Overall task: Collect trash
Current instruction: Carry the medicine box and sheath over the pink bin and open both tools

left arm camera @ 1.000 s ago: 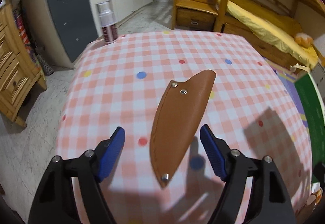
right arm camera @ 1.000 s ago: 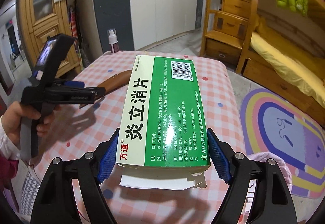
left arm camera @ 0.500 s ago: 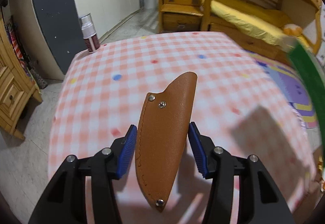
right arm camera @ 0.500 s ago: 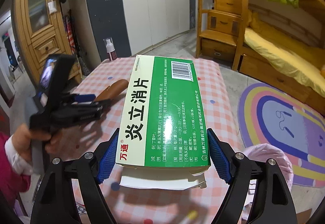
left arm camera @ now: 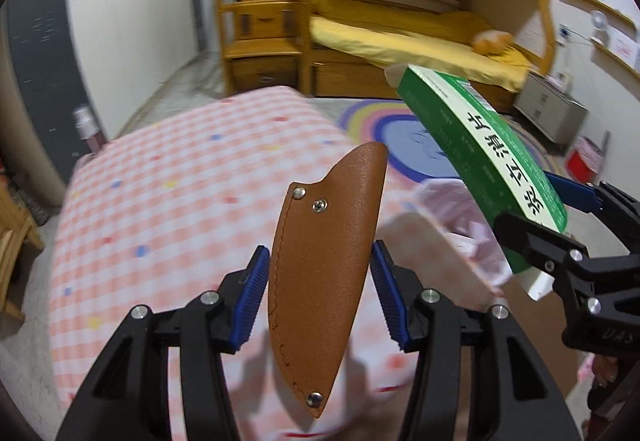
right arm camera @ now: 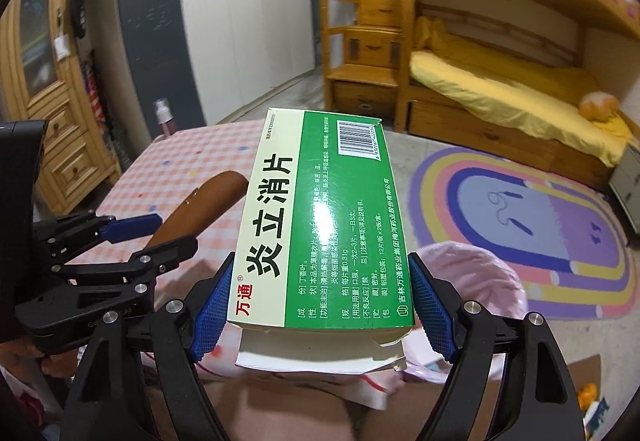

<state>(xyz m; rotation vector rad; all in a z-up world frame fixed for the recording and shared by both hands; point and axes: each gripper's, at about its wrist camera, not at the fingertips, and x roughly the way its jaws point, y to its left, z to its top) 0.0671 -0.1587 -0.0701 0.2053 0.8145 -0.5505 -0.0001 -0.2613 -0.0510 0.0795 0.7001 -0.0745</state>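
I'm seeing the left gripper (left arm camera: 318,299) clamping the tan leather knife sheath (left arm camera: 324,269), lifted above the pink checked tablecloth (left arm camera: 168,209). The right gripper (right arm camera: 320,307) is gripping the green-and-white cardboard medicine box (right arm camera: 320,221) over the pink plastic bag (right arm camera: 472,273).

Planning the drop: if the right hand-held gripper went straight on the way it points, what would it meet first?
Probably the pink bag below the green box it grips, though depth is unclear.
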